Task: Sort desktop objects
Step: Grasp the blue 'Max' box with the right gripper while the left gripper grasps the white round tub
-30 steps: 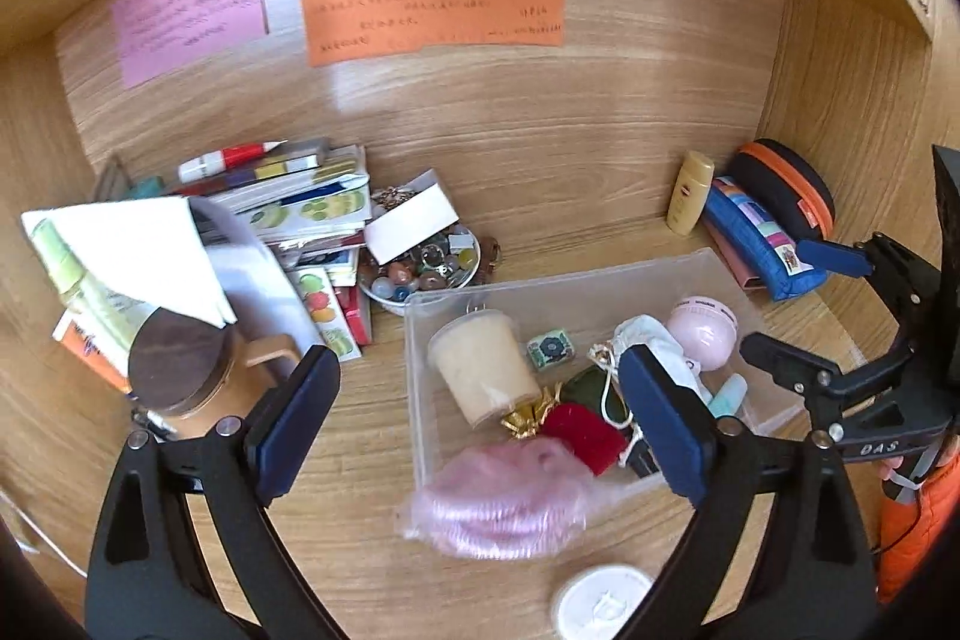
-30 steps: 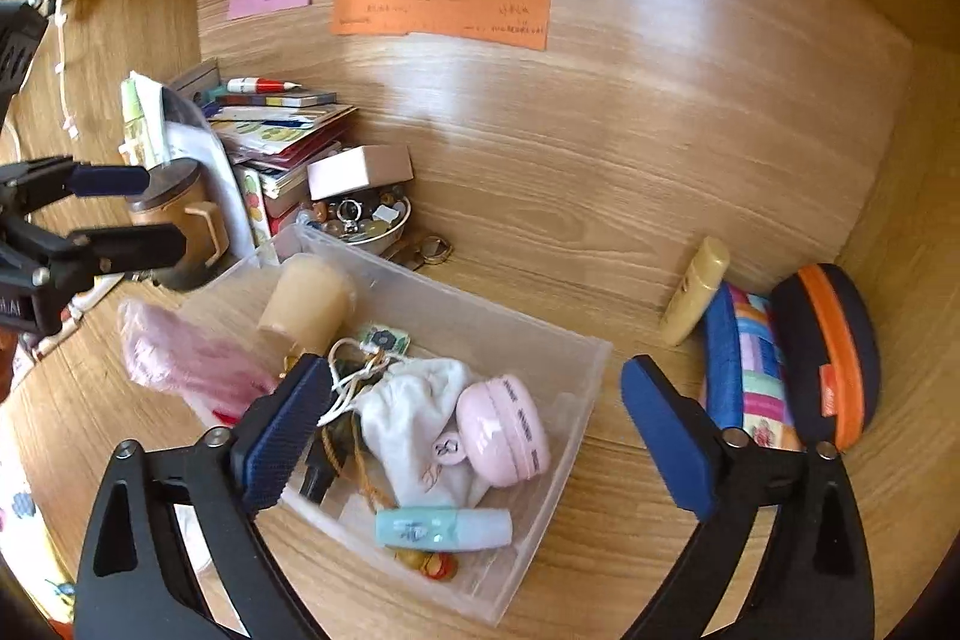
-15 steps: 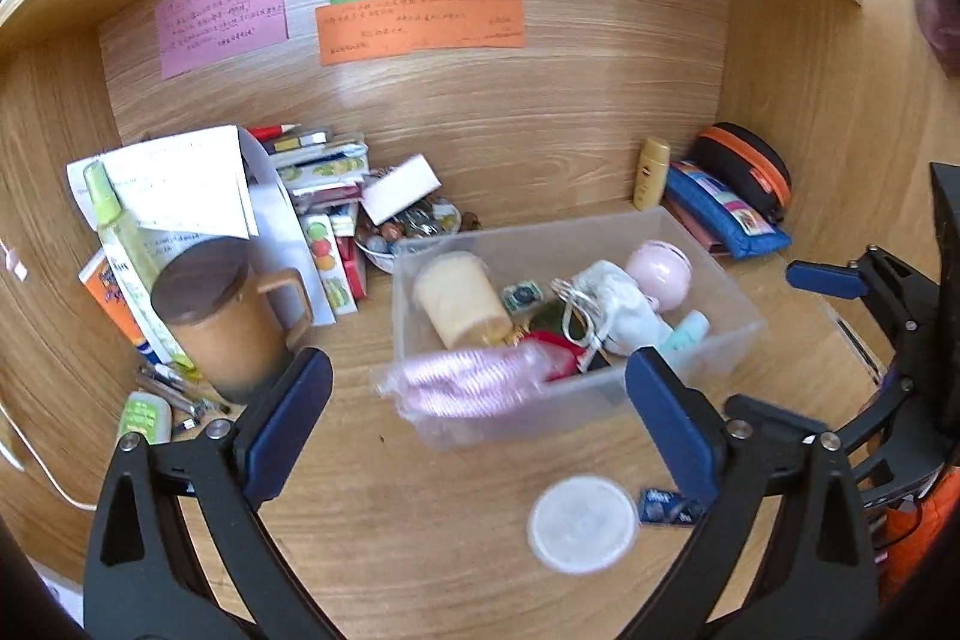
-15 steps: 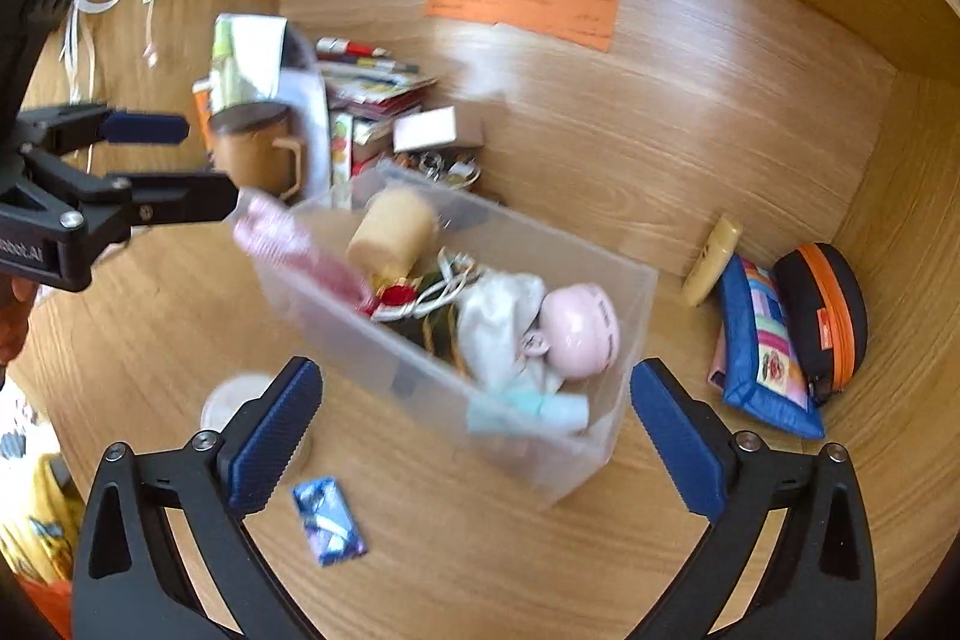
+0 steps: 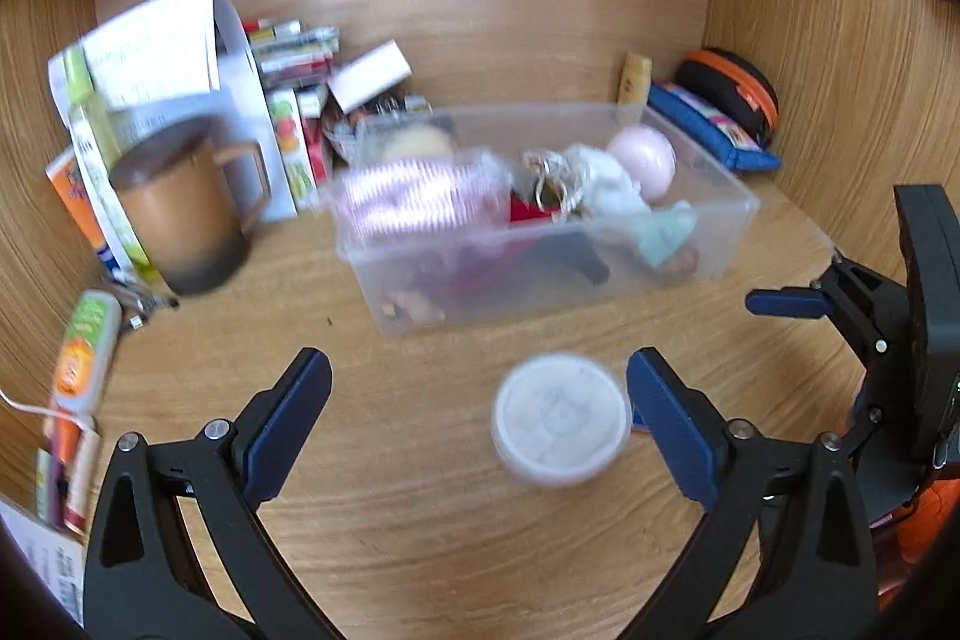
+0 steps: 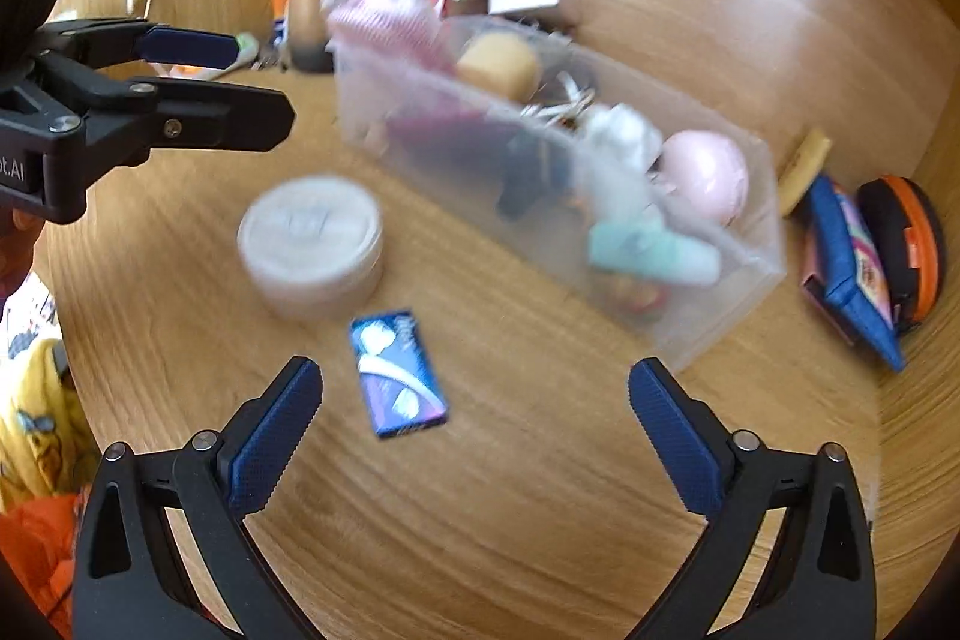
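Observation:
A clear plastic bin (image 5: 708, 244) (image 6: 708, 316) sits mid-desk and holds a pink bag, a pink round case, a white pouch, a mint tube and other small items. A white round lidded jar (image 5: 559, 418) (image 6: 309, 244) stands on the desk in front of it. A small blue packet (image 6: 397, 375) lies beside the jar. My left gripper (image 5: 479, 421) is open and empty, with the jar close to its right finger. My right gripper (image 6: 474, 421) is open and empty, with the blue packet just ahead of it. Both views are blurred.
A brown mug (image 5: 180, 214), papers, books and bottles crowd the left back. A yellow tube (image 5: 635, 79), a blue pouch (image 5: 714, 130) and a black-orange case (image 5: 735, 91) sit at the back right. Wooden walls close three sides. Small items (image 5: 84, 352) lie at the left edge.
Both grippers have pulled back from the bin toward the desk's front. The white jar and blue packet now lie near the fingers. Both stay open.

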`<state>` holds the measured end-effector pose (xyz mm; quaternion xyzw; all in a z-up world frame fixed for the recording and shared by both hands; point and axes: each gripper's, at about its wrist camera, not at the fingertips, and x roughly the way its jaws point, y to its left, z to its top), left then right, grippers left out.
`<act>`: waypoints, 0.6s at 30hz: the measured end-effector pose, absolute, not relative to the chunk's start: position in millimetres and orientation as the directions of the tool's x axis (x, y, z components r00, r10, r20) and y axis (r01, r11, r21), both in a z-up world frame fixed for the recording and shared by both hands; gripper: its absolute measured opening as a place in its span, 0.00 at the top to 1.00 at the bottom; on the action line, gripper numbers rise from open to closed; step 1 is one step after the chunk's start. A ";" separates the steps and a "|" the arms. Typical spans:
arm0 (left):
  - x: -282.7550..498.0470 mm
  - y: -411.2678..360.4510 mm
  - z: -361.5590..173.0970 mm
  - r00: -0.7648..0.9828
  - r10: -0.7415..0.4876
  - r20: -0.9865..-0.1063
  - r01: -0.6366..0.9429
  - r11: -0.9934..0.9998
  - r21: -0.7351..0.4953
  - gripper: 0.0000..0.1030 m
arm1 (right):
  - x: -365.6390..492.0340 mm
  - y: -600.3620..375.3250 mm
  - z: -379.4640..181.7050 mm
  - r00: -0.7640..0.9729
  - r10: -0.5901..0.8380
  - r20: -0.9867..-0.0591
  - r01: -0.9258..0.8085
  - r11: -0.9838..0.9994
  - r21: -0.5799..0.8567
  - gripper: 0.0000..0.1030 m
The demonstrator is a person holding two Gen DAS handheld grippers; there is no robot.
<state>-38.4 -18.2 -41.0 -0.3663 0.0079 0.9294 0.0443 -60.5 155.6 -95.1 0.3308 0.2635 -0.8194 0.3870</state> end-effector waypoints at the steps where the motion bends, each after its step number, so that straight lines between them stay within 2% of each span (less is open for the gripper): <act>1: -38.0 -17.1 -46.6 -0.717 0.075 -0.694 -0.090 -0.996 -0.015 0.03 | -58.4 154.3 -95.4 -0.488 -0.458 -0.744 0.810 -0.556 -0.189 0.03; 4: -36.4 -15.0 -56.1 -0.697 0.069 -0.714 -0.092 -0.996 -0.007 0.03 | -55.9 149.5 -97.7 -0.469 -0.467 -0.749 0.827 -0.530 -0.187 0.04; 5: -35.8 -14.7 -59.1 -0.689 0.073 -0.721 -0.097 -0.995 -0.009 0.03 | -56.1 147.0 -100.2 -0.468 -0.457 -0.756 0.828 -0.526 -0.195 0.07; 9: -32.6 -11.8 -67.0 -0.674 0.085 -0.734 -0.112 -0.994 -0.013 0.03 | -59.6 143.4 -103.5 -0.436 -0.461 -0.773 0.840 -0.517 -0.166 0.26; 12: -31.2 -7.9 -72.3 -0.666 0.094 -0.740 -0.122 -0.992 -0.016 0.03 | -65.6 146.5 -104.3 -0.383 -0.483 -0.787 0.851 -0.515 -0.098 0.32; 14: -31.8 -4.4 -75.6 -0.660 0.103 -0.744 -0.131 -0.991 -0.022 0.03 | -67.2 148.1 -104.3 -0.352 -0.500 -0.792 0.860 -0.506 -0.063 0.45; 18: -35.4 0.5 -81.3 -0.647 0.111 -0.755 -0.140 -0.990 -0.025 0.03 | -64.4 148.7 -105.3 -0.312 -0.525 -0.792 0.875 -0.484 -0.024 0.61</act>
